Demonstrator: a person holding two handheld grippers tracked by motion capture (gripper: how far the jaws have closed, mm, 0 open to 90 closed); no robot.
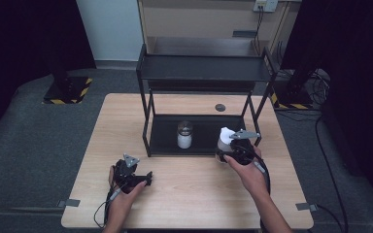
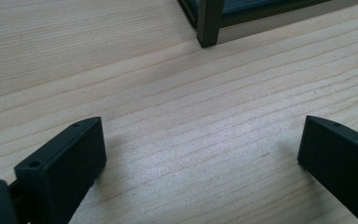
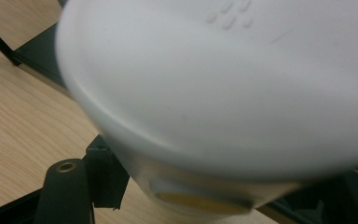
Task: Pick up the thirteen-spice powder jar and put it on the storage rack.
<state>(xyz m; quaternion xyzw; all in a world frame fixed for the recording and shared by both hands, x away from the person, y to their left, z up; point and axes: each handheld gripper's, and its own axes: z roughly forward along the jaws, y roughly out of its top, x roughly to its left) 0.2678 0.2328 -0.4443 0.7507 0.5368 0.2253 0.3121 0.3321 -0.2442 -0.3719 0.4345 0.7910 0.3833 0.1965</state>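
Clamping a white-lidded jar [image 1: 223, 142], the right gripper [image 1: 237, 148] holds it by the body just below the lid, at the front right corner of the black rack [image 1: 204, 69]. From the right gripper view the jar's white lid [image 3: 223, 79] is close and blurred, with the clear body and a yellowish patch under it, and the black jaws sit against the jar on either side. In the high view the jar is just in front of the rack's lower shelf [image 1: 162, 133], beside the right front leg; whether its base touches the table [image 1: 184, 194] cannot be told.

On that lower shelf stands 1 more jar [image 1: 184, 135], clear with white contents, well left of the held one.

The left gripper [image 1: 135, 177] rests low over the front left part of the table, held in the person's left hand [image 1: 121, 191]. In the left gripper view its 2 jaws stand wide apart with only bare wood between them, and 1 rack leg [image 2: 209, 23] shows ahead on the tabletop.
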